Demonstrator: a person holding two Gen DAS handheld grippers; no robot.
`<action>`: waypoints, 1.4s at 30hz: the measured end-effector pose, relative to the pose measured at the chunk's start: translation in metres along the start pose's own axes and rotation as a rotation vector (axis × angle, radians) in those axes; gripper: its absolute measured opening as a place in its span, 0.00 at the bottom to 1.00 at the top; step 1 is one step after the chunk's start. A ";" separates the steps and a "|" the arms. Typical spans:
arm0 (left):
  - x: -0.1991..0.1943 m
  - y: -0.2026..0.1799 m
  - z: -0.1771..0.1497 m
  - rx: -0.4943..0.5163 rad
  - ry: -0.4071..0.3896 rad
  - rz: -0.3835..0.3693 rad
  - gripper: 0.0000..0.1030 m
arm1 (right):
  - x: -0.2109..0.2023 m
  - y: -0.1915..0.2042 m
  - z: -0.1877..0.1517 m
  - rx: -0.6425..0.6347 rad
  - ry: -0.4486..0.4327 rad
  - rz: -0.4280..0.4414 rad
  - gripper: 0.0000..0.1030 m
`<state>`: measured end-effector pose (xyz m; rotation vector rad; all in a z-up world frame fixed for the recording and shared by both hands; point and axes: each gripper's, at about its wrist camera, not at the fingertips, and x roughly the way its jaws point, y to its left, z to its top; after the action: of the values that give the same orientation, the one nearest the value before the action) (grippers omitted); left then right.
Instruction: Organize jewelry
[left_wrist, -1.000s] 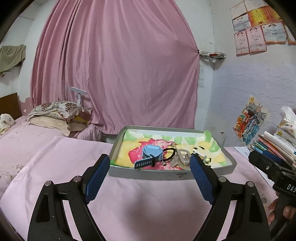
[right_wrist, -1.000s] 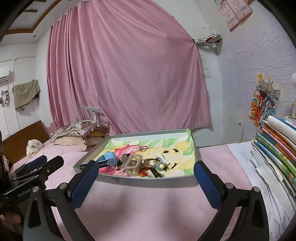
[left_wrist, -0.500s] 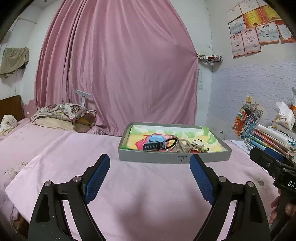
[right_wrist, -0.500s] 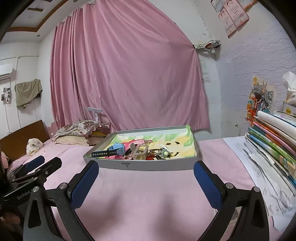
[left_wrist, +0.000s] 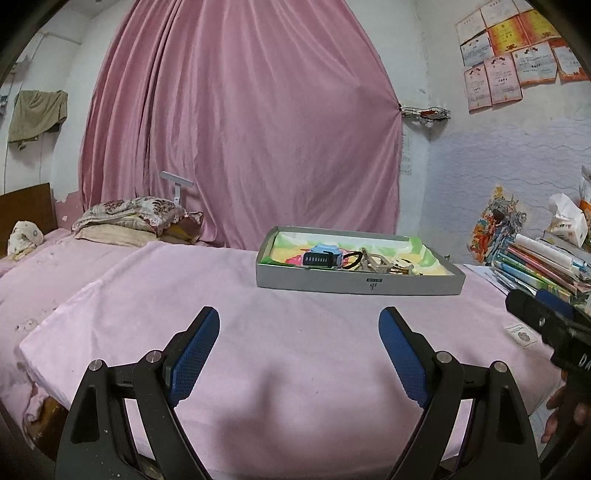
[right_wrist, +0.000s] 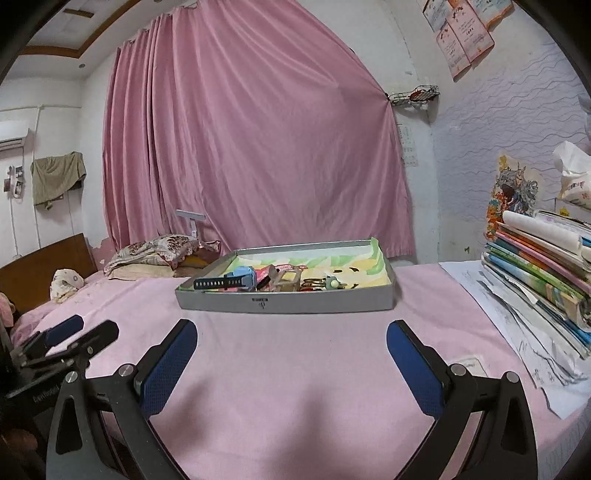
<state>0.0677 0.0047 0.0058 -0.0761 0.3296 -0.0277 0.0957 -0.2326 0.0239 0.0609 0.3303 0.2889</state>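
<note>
A grey shallow tray (left_wrist: 354, 286) (right_wrist: 284, 304) with a colourful lining rests on a pink cloth. Inside lie a blue watch (left_wrist: 323, 255) (right_wrist: 236, 278) with a dark strap, a black hair loop (left_wrist: 352, 257), a beige clip (right_wrist: 286, 280) and small trinkets (right_wrist: 330, 283). My left gripper (left_wrist: 299, 332) hovers open over the cloth, well short of the tray, nothing between its blue pads (left_wrist: 194, 360). My right gripper (right_wrist: 291, 341) is likewise open and empty, also short of the tray. Each gripper shows at the edge of the other's view.
A stack of books and papers (right_wrist: 543, 273) (left_wrist: 539, 266) stands at the right. Pillows (left_wrist: 136, 223) lie on the bed to the left. A pink curtain (left_wrist: 240, 129) hangs behind. A small card (left_wrist: 522, 336) lies on the cloth.
Both grippers have drawn back from the tray and sunk lower, so the tray looks smaller, farther and seen nearly edge-on. Both stay open.
</note>
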 end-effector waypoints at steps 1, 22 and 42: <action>-0.001 0.000 -0.001 -0.001 -0.005 0.001 0.82 | -0.001 0.001 -0.003 -0.003 0.002 -0.004 1.00; 0.000 0.001 -0.007 0.021 -0.023 0.011 0.82 | 0.001 0.002 -0.014 0.001 0.002 -0.017 1.00; 0.000 0.002 -0.009 0.020 -0.022 0.007 0.82 | 0.001 0.001 -0.014 0.002 0.002 -0.016 1.00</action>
<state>0.0651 0.0057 -0.0024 -0.0555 0.3076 -0.0228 0.0914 -0.2311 0.0102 0.0599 0.3330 0.2729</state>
